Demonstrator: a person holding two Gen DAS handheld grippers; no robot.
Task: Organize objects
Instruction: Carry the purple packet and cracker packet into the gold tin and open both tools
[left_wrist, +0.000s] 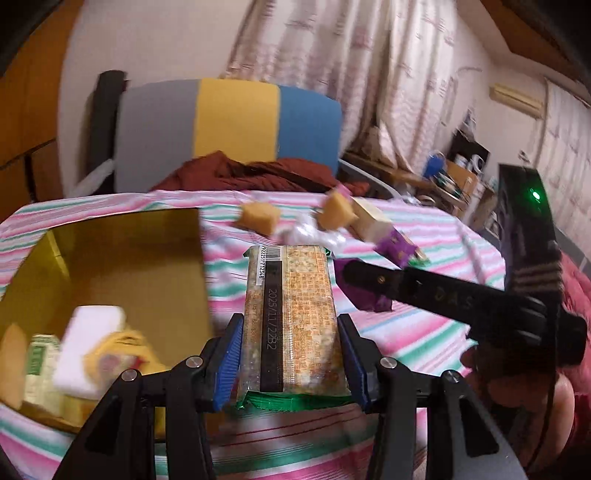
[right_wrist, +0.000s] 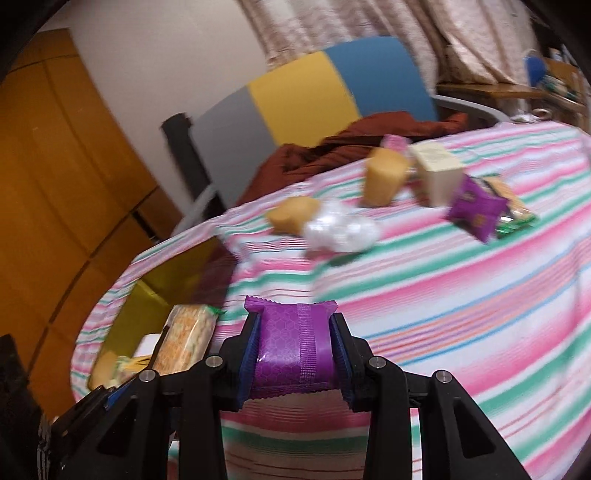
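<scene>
**Tech 1:** Blue-padded fingers (left_wrist: 231, 365) of the left gripper (left_wrist: 291, 362) clamp the cracker packet (left_wrist: 291, 317) on its two long sides. Jaws are closed to the packet's width. Its long axis runs straight ahead along the fingers; the barcode end points away from the camera, and the green crimped end sits nearest the lens. Printed date strip faces up.

**Tech 2:** Location of that packet?

**Tech 1:** Held above the striped tablecloth (left_wrist: 424, 332), just beside the right edge of the open yellow box (left_wrist: 110, 236). Box contents are blurred: a white block (left_wrist: 88, 347) and yellow wrappers can be made out.

**Tech 2:** Right unit status?

**Tech 1:** Right gripper (right_wrist: 295, 354) grips a purple sachet (right_wrist: 291, 343) between its pads, jaws closed on both side edges. Serrated seals lie at the near and far ends, so the long axis points forward. It is held above the cloth, right of the box.

**Tech 2:** Items on the table?

**Tech 1:** Near the far edge: two tan blocks (right_wrist: 291, 216), a crumpled clear plastic wrap (right_wrist: 341, 227) touching the nearer block, a cream carton (right_wrist: 437, 173) tilted, and a second purple sachet (right_wrist: 476, 210) overlapping another green-edged cracker packet (right_wrist: 513, 210). Behind the table stands a grey, yellow and blue chair (right_wrist: 314, 92) with a rust-red cloth (right_wrist: 332, 147) on it.
</scene>
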